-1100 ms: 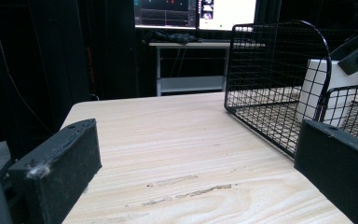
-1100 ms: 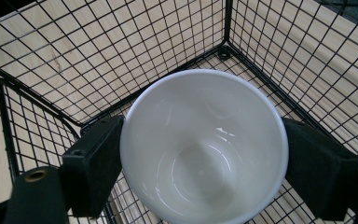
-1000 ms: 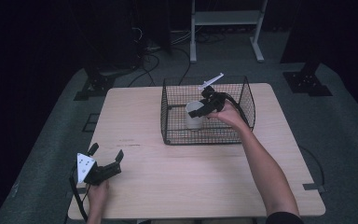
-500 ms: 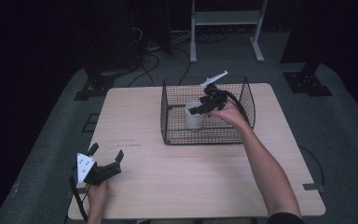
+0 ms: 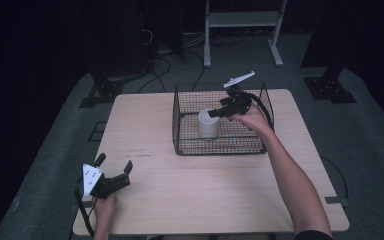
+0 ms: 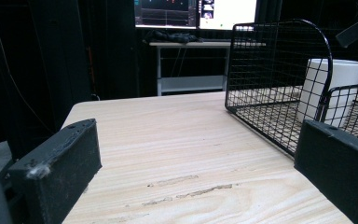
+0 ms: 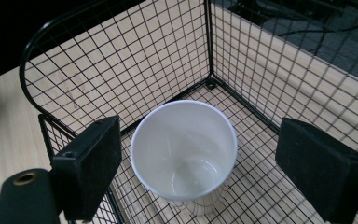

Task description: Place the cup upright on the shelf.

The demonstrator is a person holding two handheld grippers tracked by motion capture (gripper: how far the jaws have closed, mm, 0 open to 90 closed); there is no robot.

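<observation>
A white cup (image 5: 208,123) stands upright and empty inside a black wire basket (image 5: 220,145) at the table's far middle. My right gripper (image 5: 219,112) hovers open just above and to the right of the cup's rim. In the right gripper view the cup (image 7: 184,149) sits below and between the two spread black pads (image 7: 91,163), and nothing touches it. My left gripper (image 5: 114,163) rests open near the front left corner of the table. Its own view looks across bare wood to the basket (image 6: 279,93) and the cup (image 6: 331,88).
The light wooden table (image 5: 205,190) has free room in front of and left of the basket. The basket's curved handle (image 7: 51,28) rises beside the cup. A metal stand (image 5: 240,20) and cables lie on the dark floor beyond the table.
My right gripper, which was down at the cup, has opened and lifted up and to the right. The cup stays in place in the basket. The left gripper has not moved.
</observation>
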